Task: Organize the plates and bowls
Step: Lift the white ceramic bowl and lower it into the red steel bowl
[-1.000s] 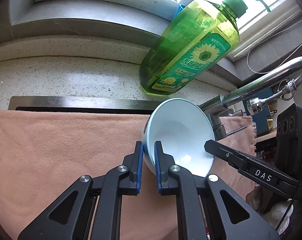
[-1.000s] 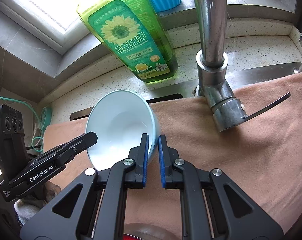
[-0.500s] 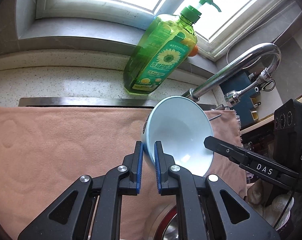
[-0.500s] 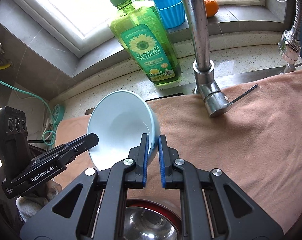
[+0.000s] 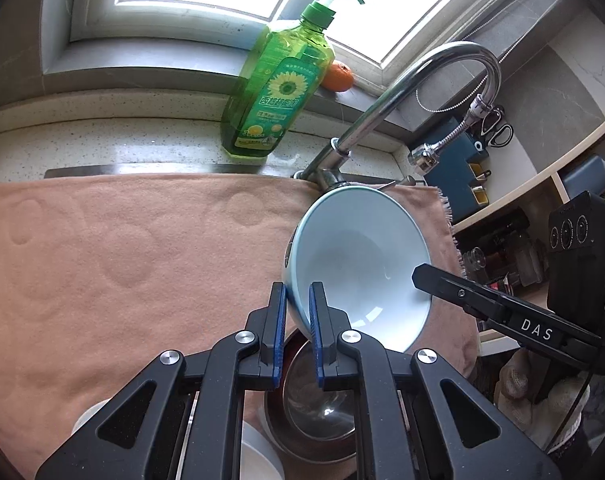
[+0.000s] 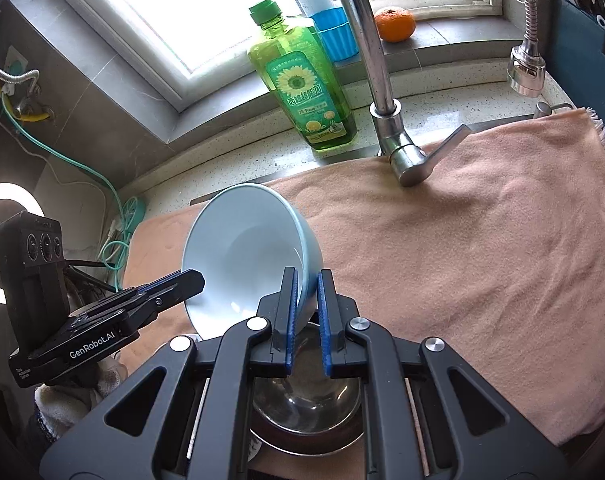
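Observation:
A light blue bowl (image 5: 362,264) hangs in the air, gripped on opposite sides of its rim by both grippers. My left gripper (image 5: 296,300) is shut on the rim; it also shows from the side in the right wrist view (image 6: 190,280). My right gripper (image 6: 306,288) is shut on the other side of the blue bowl (image 6: 246,256); it shows in the left wrist view (image 5: 422,276). Below the bowl sits a steel bowl with a dark red rim (image 5: 322,404) (image 6: 306,404). A white dish (image 5: 258,452) lies beside it at the bottom edge.
A pink towel (image 5: 122,260) (image 6: 482,232) covers the counter. Behind it stand a chrome faucet (image 5: 402,92) (image 6: 382,92), a green soap bottle (image 5: 278,84) (image 6: 302,84), an orange (image 6: 394,24) and a blue cup (image 6: 336,32) on the sill.
Both grippers have drawn back from the window with the blue bowl between them. The steel bowl and the white dish have come into view beneath it.

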A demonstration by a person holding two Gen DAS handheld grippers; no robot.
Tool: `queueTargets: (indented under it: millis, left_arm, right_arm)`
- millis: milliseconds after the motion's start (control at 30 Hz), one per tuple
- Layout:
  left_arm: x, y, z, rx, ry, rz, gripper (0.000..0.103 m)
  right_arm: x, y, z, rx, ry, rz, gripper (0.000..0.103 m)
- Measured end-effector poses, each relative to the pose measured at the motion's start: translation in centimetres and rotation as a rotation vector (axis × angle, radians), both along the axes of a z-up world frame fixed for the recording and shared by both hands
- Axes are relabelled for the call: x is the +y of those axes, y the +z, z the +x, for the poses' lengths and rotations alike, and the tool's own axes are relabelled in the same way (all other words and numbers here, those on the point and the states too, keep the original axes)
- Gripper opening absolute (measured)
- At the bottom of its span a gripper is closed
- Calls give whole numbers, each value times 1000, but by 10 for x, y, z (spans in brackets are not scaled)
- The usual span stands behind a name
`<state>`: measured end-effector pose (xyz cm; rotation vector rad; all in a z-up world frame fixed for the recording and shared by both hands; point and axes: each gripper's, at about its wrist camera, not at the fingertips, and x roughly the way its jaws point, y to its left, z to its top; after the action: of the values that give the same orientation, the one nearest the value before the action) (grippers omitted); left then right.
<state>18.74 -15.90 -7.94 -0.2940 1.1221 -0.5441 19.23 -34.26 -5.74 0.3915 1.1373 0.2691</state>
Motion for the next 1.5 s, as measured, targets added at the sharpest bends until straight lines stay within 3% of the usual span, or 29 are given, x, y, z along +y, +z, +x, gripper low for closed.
queueTargets:
  millis: [700,1500]
  left_arm:
    - [-16,-20,-60,61,-104,49,10]
    - [-15,-38,-64,94,-104,86,10]
  right_arm:
    - [-11,-28,-73,67,-22,-15,10]
    - [1,-61,-75,129,12,-60,10]
